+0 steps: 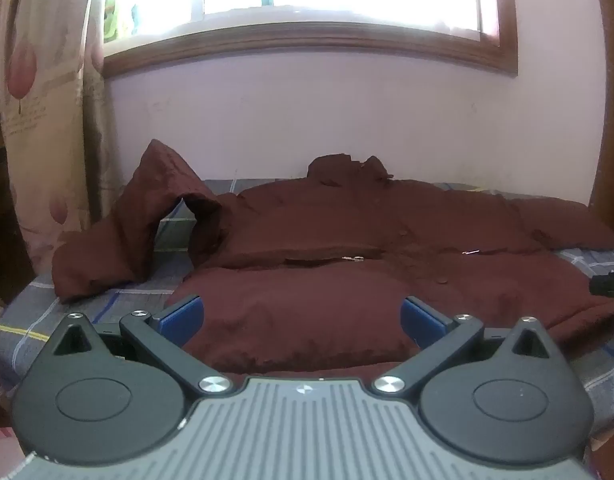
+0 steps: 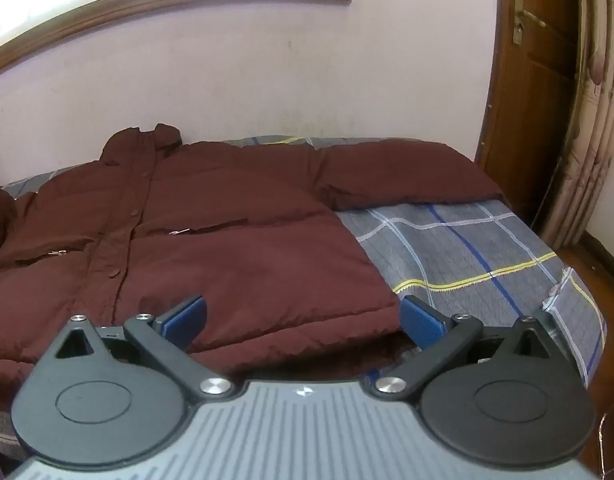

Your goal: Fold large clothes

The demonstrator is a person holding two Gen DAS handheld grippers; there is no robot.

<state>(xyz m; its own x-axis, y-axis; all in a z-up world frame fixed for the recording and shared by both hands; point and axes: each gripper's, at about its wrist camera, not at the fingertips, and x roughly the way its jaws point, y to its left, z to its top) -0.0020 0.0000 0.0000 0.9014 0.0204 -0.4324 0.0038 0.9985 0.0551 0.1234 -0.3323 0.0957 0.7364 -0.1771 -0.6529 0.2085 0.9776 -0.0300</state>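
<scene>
A large maroon padded jacket [image 1: 347,232] lies front-up on a bed, collar toward the far wall. It also shows in the right wrist view [image 2: 227,224]. Its left sleeve [image 1: 127,216] is bunched up and arched near the curtain. Its right sleeve [image 2: 399,176] lies flat, stretched toward the door. My left gripper [image 1: 303,320] is open and empty, just before the jacket's bottom hem. My right gripper [image 2: 303,320] is open and empty over the hem's right corner.
The bed has a grey plaid sheet [image 2: 467,248] with blue, white and yellow lines. A pale wall with a wood-framed window [image 1: 307,40] stands behind. A floral curtain [image 1: 39,120] hangs left. A wooden door [image 2: 535,80] stands right of the bed.
</scene>
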